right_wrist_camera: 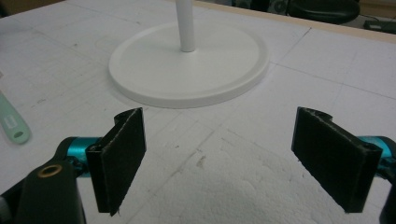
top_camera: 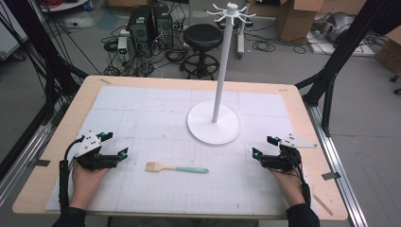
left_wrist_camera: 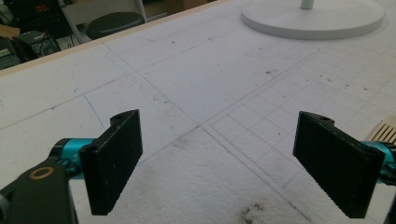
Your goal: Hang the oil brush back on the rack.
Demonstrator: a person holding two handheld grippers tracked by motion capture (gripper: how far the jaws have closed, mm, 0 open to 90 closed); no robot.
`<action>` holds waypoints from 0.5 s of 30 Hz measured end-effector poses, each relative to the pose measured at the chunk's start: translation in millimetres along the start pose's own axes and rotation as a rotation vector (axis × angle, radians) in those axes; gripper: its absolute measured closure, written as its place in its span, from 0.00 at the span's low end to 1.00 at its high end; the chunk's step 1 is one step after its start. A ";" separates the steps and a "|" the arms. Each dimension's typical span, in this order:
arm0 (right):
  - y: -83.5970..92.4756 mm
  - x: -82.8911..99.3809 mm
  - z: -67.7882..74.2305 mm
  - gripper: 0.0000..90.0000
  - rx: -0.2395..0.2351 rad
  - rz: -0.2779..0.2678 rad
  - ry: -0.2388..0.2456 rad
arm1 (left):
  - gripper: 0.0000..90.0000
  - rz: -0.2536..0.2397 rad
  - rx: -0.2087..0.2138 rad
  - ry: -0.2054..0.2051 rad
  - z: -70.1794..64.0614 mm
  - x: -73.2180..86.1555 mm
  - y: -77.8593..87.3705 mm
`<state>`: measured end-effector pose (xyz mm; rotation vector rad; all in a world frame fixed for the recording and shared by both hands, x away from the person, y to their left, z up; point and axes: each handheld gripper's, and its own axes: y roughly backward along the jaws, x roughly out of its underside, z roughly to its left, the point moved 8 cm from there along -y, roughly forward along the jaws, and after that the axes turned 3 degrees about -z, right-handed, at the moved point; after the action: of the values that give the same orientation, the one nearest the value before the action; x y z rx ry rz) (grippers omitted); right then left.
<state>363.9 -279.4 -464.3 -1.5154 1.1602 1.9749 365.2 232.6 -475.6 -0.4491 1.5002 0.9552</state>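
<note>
A spatula (top_camera: 176,168) with a pale wooden-coloured blade and a mint green handle lies flat on the white mat near the front centre. My left gripper (top_camera: 115,144) rests at the front left, open, with nothing between its jaws; the spatula's blade (left_wrist_camera: 384,132) peeks in at the right edge of the left gripper view. My right gripper (top_camera: 265,146) sits at the front right, open and empty; the handle's end (right_wrist_camera: 14,126) lies to its left. A white hanging stand with a round base (top_camera: 213,124) and hooks on top (top_camera: 231,12) rises behind the spatula.
The white gridded mat (top_camera: 142,109) covers a wooden table (top_camera: 302,113). Beyond the far edge are a black stool (top_camera: 202,39), computer towers (top_camera: 150,23), cables and cardboard boxes (top_camera: 295,16). Black frame legs (top_camera: 331,71) flank the table.
</note>
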 end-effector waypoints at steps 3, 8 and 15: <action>-1.0 1.0 -0.9 0.19 0.001 0.004 0.001 | 0.18 -0.006 0.010 0.014 -0.6 -0.9 0.3; -2.6 1.9 -1.2 0.19 -0.003 0.009 -0.001 | 0.15 -0.113 0.084 0.072 -7.3 -15.6 1.6; -2.3 1.0 -1.8 0.19 -0.004 0.003 -0.003 | 0.15 -0.168 0.196 0.082 -29.0 -43.1 -1.9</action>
<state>366.2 -279.6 -466.2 -1.5131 1.1580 1.9822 356.4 198.3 -437.5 -0.4685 1.5856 0.6580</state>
